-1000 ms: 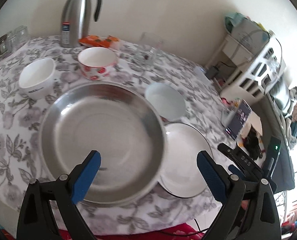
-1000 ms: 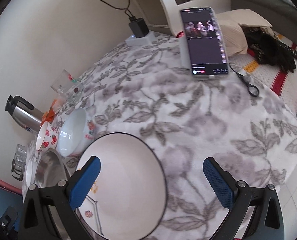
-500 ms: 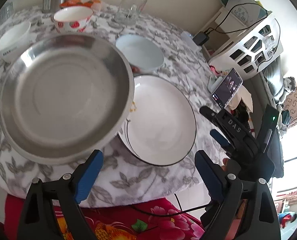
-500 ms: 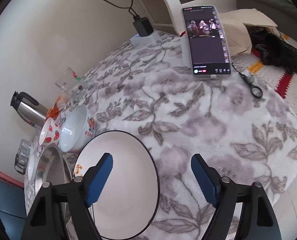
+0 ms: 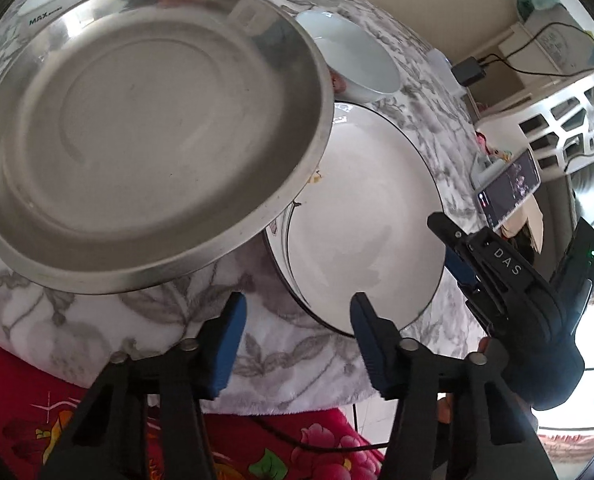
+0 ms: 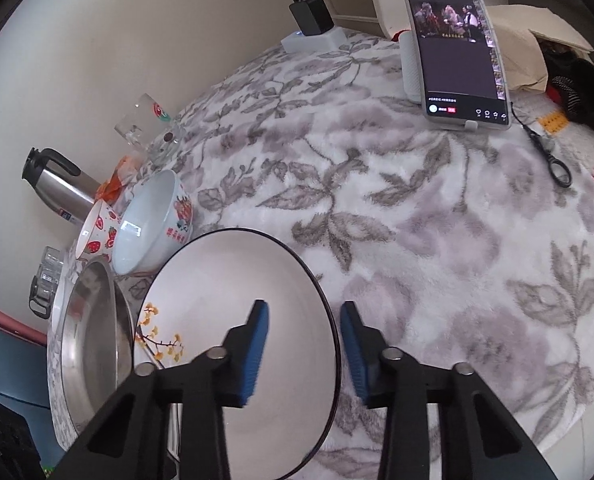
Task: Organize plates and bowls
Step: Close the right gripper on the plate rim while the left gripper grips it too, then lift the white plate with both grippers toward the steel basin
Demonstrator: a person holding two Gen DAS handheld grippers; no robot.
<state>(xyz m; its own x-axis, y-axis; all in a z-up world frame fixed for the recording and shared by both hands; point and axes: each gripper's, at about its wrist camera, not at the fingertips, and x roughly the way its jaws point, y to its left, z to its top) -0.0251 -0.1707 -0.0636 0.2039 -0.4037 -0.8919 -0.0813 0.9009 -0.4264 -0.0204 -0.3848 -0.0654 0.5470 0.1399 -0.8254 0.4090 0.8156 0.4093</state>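
The white plate (image 6: 233, 320) with a black rim lies at the lower centre of the right wrist view, on the floral-covered worktop (image 6: 417, 240), with its left edge tucked under the rim of the steel pan (image 5: 145, 128). The right hand-held gripper (image 6: 303, 344) is set astride the plate's right rim, one pad over the plate and one outside it; its jaws are closing, and no pressing contact can be confirmed. The left hand-held gripper (image 5: 295, 340) is held at the plate's near edge, lower centre of the left wrist view; its jaws are closing too, with cloth and the rim between them, nothing gripped. A two-sided lift of the plate is probably being prepared. The plate, pan and blue-white bowl (image 6: 153, 224) are seen to be empty.
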